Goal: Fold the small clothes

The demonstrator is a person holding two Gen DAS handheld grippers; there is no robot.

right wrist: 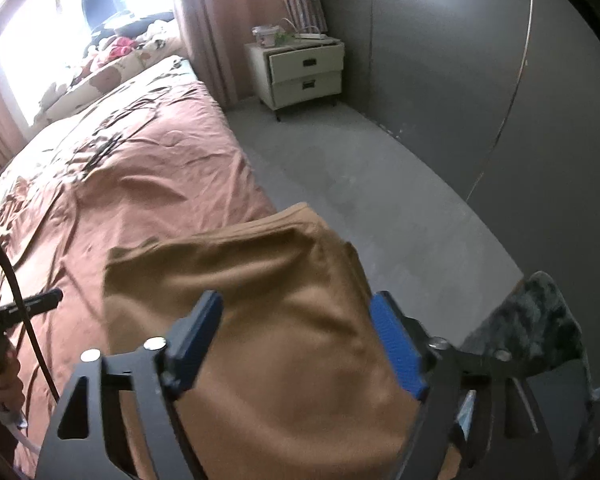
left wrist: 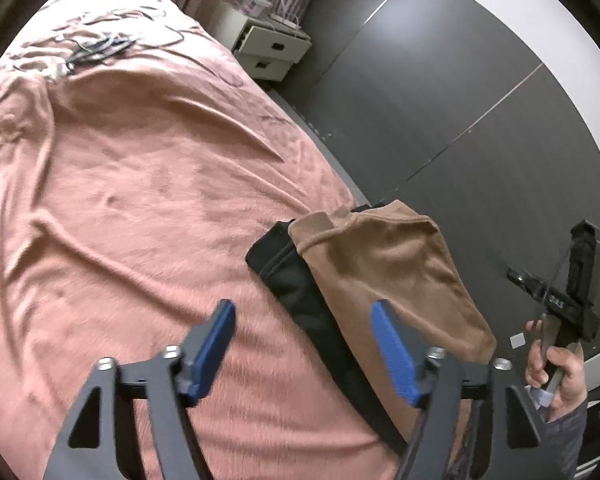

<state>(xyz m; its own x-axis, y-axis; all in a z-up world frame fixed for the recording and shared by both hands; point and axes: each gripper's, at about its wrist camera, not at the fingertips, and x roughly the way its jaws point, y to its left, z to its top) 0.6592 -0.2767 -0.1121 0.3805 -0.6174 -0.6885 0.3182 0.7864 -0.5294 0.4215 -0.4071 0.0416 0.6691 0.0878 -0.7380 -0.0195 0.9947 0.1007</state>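
Observation:
A folded tan garment (left wrist: pixel 392 276) lies on top of a folded black garment (left wrist: pixel 296 280) at the right edge of the pink bed (left wrist: pixel 140 184). My left gripper (left wrist: pixel 304 340) is open and empty, hovering above the bed just left of the stack. In the right wrist view the tan garment (right wrist: pixel 268 312) fills the middle. My right gripper (right wrist: pixel 300 340) is open, its blue pads (right wrist: pixel 396 344) standing either side of the garment above it, holding nothing. The right gripper also shows from the side in the left wrist view (left wrist: pixel 572 292).
A tangle of dark cables (left wrist: pixel 100 46) lies at the far end of the bed. A white bedside cabinet (right wrist: pixel 304 72) stands by the curtain. Grey floor (right wrist: pixel 360 184) and a dark wardrobe wall (left wrist: pixel 460 80) run along the right. A dark patterned cloth (right wrist: pixel 540 320) lies lower right.

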